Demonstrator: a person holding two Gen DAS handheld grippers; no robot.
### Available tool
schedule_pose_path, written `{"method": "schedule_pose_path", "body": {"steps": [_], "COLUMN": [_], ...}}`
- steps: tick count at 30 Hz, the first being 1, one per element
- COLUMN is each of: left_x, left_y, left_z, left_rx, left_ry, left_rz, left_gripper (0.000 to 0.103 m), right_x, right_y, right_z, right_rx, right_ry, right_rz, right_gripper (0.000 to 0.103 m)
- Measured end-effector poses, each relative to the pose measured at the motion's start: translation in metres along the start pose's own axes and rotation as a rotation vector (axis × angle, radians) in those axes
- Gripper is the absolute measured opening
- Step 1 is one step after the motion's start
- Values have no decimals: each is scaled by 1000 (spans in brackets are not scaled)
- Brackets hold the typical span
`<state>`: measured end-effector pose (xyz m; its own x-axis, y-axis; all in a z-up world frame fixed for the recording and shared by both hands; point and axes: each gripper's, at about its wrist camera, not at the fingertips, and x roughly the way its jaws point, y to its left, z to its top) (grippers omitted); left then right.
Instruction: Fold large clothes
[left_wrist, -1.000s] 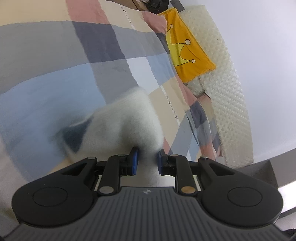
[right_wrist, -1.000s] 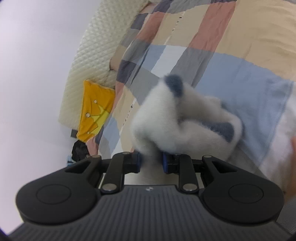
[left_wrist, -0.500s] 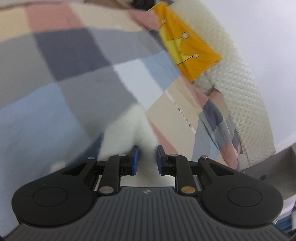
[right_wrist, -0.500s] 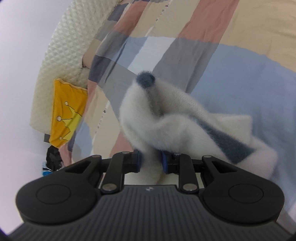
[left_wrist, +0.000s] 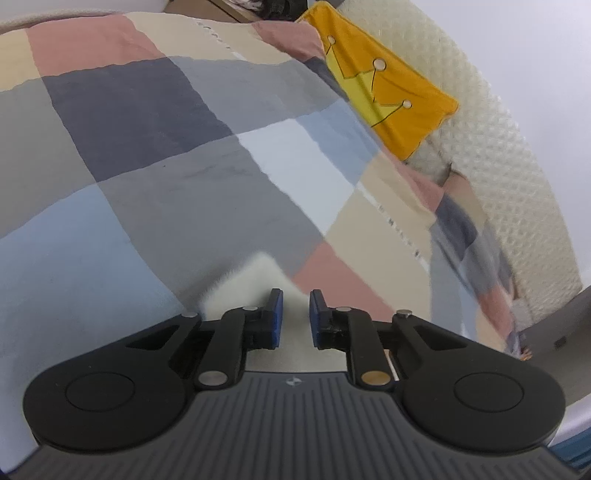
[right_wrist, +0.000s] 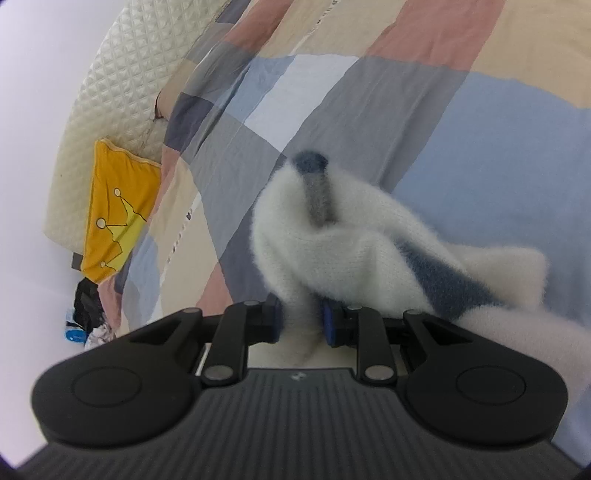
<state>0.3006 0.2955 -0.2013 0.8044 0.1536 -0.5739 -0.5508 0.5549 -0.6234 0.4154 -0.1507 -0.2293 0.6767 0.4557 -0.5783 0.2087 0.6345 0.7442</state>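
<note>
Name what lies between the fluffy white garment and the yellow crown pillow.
Only the patchwork bedspread lies between the white garment and the yellow crown pillow, shown in the right wrist view.

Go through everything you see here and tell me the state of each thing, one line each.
Fluffy white sweater: bunched up, lifted off the bed.
Left tongs: clamped on a white fold of the sweater, jaws just closed further.
Right tongs: clamped on a sweater fold.
Checked bedspread: spread flat, lightly creased.
Yellow crown pillow: leaning against the quilted headboard.
</note>
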Motion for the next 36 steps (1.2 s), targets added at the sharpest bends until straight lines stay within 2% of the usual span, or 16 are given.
{"method": "schedule_pose_path", "body": {"steps": [3,7,9,11,15,17,19,21,25,27,30,32,34,36], "left_x": [0,-11,-15,-24,-40,-49,-58,-65,-70,-65,-54,-45,-40,-35], "left_y": [2,-5,-8,-9,-19,-24,-28,-34,-48,-56,-65,-68,-70,-70], "left_z": [-1,-4,-6,-8,-13,-17,-21,-26,-40,-49,-63,-69,-71,-72], "left_rx": [1,56,72,71,126,161,190,218,306,362,450,485,504,517], "left_ry": [-2,-24,-27,-32,-34,-44,-48,-47,-14,21,26,31,32,35], "left_rz": [-6,-11,-14,-40,-57,-61,-88,-114,-165,-160,-120,-74,-61,-54], "left_gripper": [20,21,26,41,49,56,61,61,62,62,62,62,62,62], "right_x": [-2,-8,-14,-18,-29,-36,-42,-48,-52,-50,-42,-35,-23,-13], "right_y": [-1,-2,-1,2,5,8,15,24,44,55,68,69,70,73], "right_z": [1,-2,-4,-5,-7,-8,-9,-14,-29,-37,-48,-49,-47,-48], "right_rx": [1,1,-30,-60,-116,-142,-184,-234,-395,-500,-666,-704,-727,-759], "right_ry": [3,-10,-19,-24,-36,-48,-44,-34,-21,-19,-28,-52,-56,-70], "right_rz": [8,38,46,55,82,106,160,215,252,239,152,104,45,2], "right_gripper": [26,26,27,28,33,42,78,84,84,83,75,75,67,66]}}
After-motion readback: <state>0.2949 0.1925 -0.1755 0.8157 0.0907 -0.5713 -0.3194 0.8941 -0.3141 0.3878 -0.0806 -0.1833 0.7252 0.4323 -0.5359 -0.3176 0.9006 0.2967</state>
